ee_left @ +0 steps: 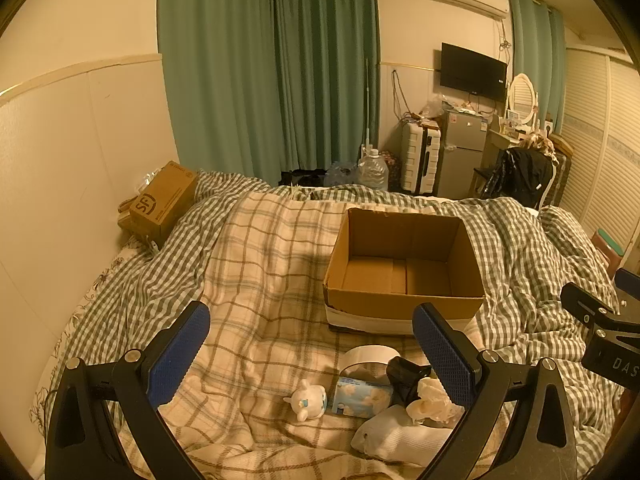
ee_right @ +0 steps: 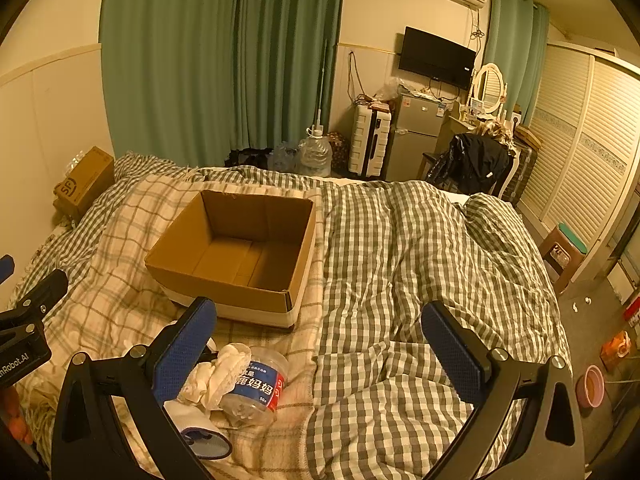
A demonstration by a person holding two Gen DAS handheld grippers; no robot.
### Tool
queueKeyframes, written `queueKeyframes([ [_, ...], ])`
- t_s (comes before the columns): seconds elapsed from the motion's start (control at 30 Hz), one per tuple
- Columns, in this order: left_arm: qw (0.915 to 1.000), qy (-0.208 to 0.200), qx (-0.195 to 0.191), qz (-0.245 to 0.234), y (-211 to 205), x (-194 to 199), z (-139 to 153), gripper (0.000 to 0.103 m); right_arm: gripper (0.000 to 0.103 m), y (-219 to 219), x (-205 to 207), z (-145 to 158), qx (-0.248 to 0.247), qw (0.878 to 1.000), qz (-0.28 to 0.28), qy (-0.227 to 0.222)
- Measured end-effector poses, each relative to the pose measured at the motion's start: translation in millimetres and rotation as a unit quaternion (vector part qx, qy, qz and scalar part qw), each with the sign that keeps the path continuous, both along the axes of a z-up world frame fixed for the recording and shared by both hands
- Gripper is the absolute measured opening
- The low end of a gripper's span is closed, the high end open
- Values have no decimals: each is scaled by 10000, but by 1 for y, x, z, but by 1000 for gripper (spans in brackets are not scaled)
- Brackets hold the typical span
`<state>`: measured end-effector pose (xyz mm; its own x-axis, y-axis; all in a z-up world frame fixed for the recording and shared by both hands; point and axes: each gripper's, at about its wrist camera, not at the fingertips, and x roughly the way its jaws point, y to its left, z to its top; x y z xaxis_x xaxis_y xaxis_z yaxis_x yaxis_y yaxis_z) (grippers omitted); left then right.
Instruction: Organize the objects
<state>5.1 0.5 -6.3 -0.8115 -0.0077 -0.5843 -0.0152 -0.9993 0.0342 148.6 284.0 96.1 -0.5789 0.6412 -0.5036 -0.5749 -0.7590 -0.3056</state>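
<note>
1. Progress: by the look of things, the organizing has not begun. The open cardboard box [ee_left: 404,264] on the bed holds nothing, and every small item lies on the plaid blanket [ee_left: 260,264] just in front of it.
2. Left tongs [ee_left: 312,354]: spread wide, nothing between the blue pads, hovering over the cluster of items.
3. Left to right in the left wrist view, the cluster starts with a small white plush toy [ee_left: 307,400], then a pale blue tissue pack [ee_left: 362,397] with a white band or roll [ee_left: 366,354] curving behind it.
4. Next come a black clip-like object [ee_left: 404,376], crumpled white tissue [ee_left: 430,400] and a white sock [ee_left: 400,436] nearest the camera.
5. In the right wrist view, a clear plastic jar [ee_right: 256,390] with a blue and red label lies on its side beside the tissue; it looks empty, though I cannot be sure.
6. Right tongs [ee_right: 320,352]: also released and empty, over the green checked duvet [ee_right: 420,260], to the right of the jar.
7. Containers: a closed SF shipping box [ee_left: 162,204] sits at the bed's far left against the wall; its contents are hidden.
8. Remaining, as I judge it: every loose item has yet to go into the open box.
</note>
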Motion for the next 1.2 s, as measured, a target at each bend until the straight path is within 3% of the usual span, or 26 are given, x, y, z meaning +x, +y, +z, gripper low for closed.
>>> queueKeyframes([
  [1.2,9999,51,3,-103,3,10,11,103,103,-13,14,15,54,9998,127,164],
])
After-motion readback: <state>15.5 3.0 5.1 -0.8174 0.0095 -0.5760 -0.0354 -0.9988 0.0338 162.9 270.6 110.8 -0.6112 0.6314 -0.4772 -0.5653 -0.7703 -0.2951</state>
